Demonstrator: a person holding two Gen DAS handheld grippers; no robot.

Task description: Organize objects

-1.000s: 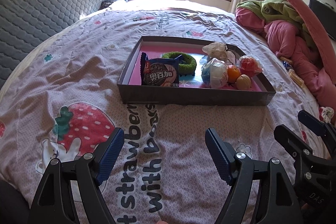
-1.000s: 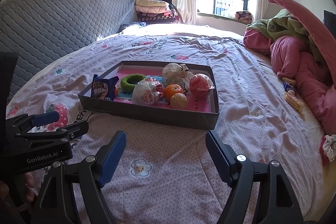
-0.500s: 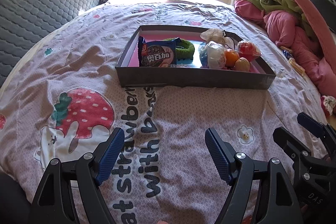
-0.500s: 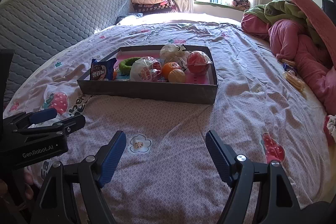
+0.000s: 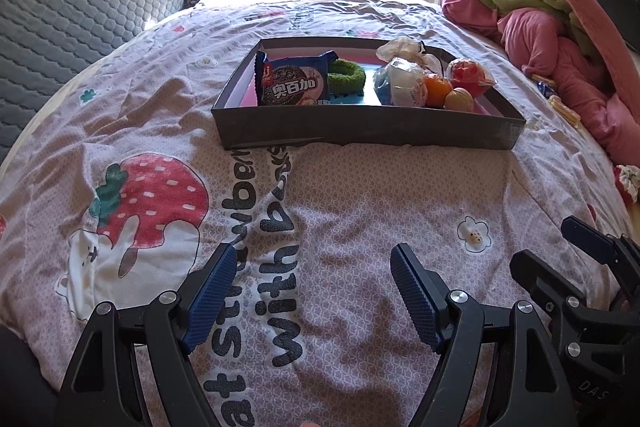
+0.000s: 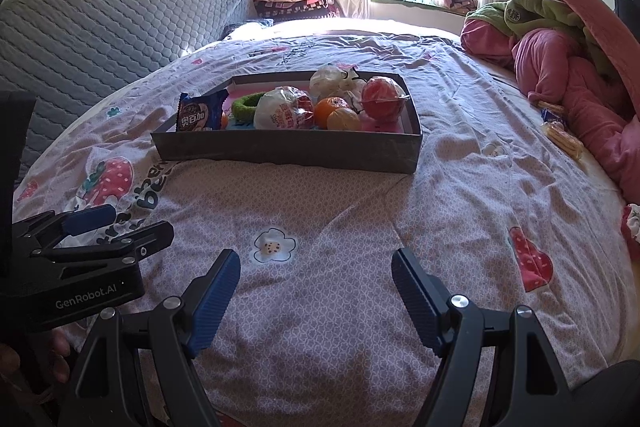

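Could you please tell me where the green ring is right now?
The green ring lies inside the grey tray on the bed, left of centre in both views, between the blue cookie packet and the white wrapped ball.

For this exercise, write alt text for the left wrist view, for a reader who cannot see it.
A shallow grey box sits on a strawberry-print bedspread, holding a blue biscuit packet, a green ring, wrapped items and an orange. The open left gripper hangs empty in the foreground; the right gripper shows at the right edge.
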